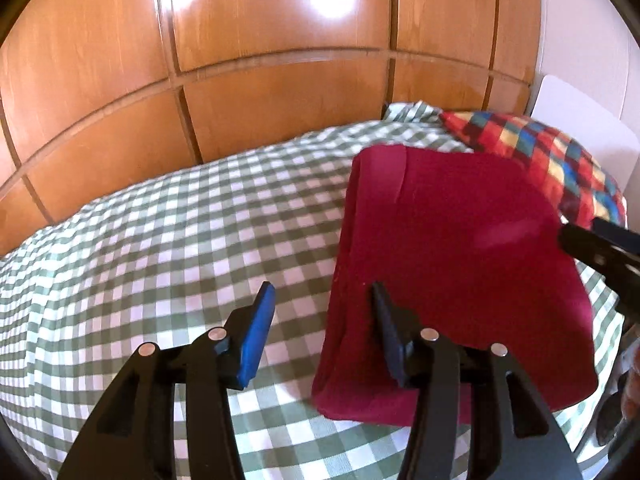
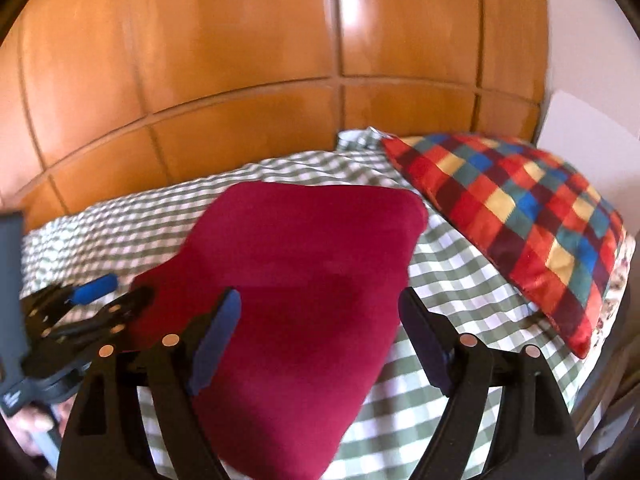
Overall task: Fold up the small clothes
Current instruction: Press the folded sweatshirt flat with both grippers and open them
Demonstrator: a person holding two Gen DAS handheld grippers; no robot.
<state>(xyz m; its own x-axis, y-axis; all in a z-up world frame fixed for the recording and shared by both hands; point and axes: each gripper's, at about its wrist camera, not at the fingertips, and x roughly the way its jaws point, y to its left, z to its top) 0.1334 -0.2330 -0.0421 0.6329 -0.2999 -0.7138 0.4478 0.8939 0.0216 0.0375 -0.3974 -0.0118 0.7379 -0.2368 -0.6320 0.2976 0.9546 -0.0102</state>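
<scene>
Left gripper part open, empty, at near left edge of garment. Right gripper wide, empty, above it. Green-checked bedspread: flat. Crimson garment: already a neat rectangle beside checked pillow. Likely one last fold or stowing left.

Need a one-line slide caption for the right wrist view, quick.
Right hand-held gripper open over a folded red garment on the green checked bedspread, multicoloured pillow alongside.
</scene>
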